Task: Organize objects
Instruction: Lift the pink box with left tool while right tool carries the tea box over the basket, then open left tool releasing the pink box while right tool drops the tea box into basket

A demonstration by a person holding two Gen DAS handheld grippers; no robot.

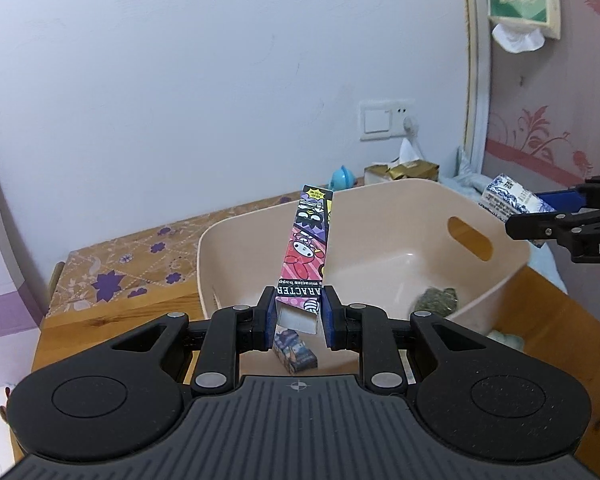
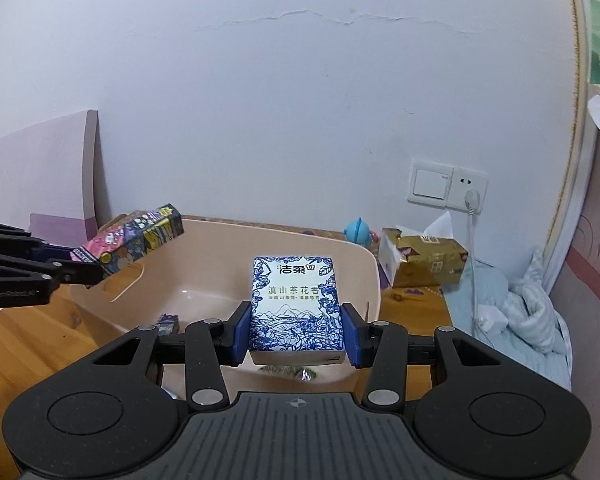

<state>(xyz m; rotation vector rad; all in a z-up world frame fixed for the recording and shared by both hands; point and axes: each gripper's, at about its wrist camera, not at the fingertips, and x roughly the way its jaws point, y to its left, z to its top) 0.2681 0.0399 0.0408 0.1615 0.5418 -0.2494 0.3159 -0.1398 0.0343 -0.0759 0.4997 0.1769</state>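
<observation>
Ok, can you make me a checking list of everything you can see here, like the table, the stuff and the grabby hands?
Surface: wooden table, patterned cloth at the far end.
Job's things: beige bin holds a small box and a green packet.
Clutter: gold tissue box, blue toy.
Grippers: left gripper fingers shut on cartoon box; right gripper fingers shut on blue-and-white tissue pack.
Cables: white cord plugged into wall socket.
Surroundings: cracked white wall, bedding at right.
</observation>
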